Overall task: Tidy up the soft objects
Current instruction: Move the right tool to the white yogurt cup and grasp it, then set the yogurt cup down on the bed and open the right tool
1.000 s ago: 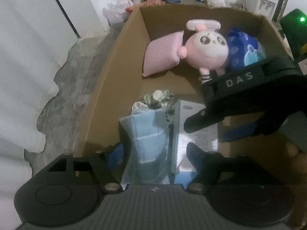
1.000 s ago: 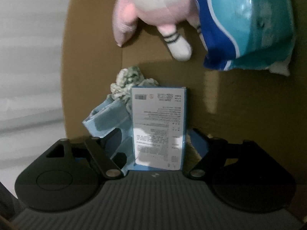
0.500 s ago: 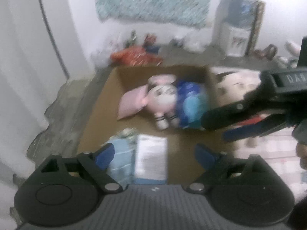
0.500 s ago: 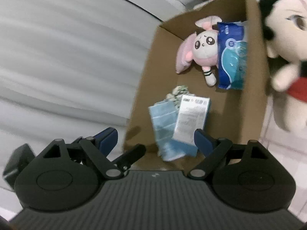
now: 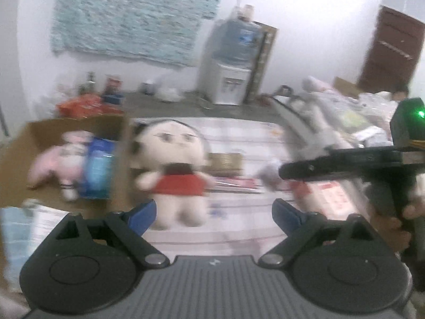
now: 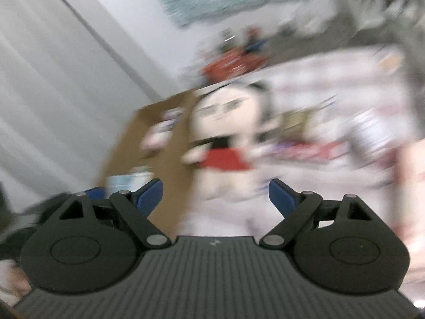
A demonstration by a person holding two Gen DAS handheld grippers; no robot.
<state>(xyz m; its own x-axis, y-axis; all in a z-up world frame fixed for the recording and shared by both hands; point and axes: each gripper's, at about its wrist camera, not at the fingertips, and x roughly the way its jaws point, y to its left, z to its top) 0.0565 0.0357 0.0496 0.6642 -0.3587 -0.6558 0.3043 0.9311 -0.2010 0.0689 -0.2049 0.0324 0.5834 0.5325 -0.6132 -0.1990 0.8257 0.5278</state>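
A doll with black hair and a red dress (image 5: 175,170) stands on the patterned surface just right of the cardboard box (image 5: 16,186); it also shows, blurred, in the right wrist view (image 6: 225,143). The box holds a pink plush (image 5: 61,159), a blue packet (image 5: 98,170) and a light blue cloth (image 5: 16,228). My left gripper (image 5: 213,215) is open and empty, just in front of the doll. My right gripper (image 6: 215,195) is open and empty, facing the doll; it also shows at the right of the left wrist view (image 5: 345,166).
A water dispenser (image 5: 231,66) stands at the back wall under a teal hanging (image 5: 138,13). Bottles and a red bag (image 5: 85,101) lie behind the box. A woven item (image 5: 225,160) and flat packets (image 5: 236,183) lie right of the doll. A brown door (image 5: 393,50) is far right.
Both grippers have lifted out of the box and swung right toward the red-dress doll. The cloth and packet stay in the box. Both views are now motion-blurred.
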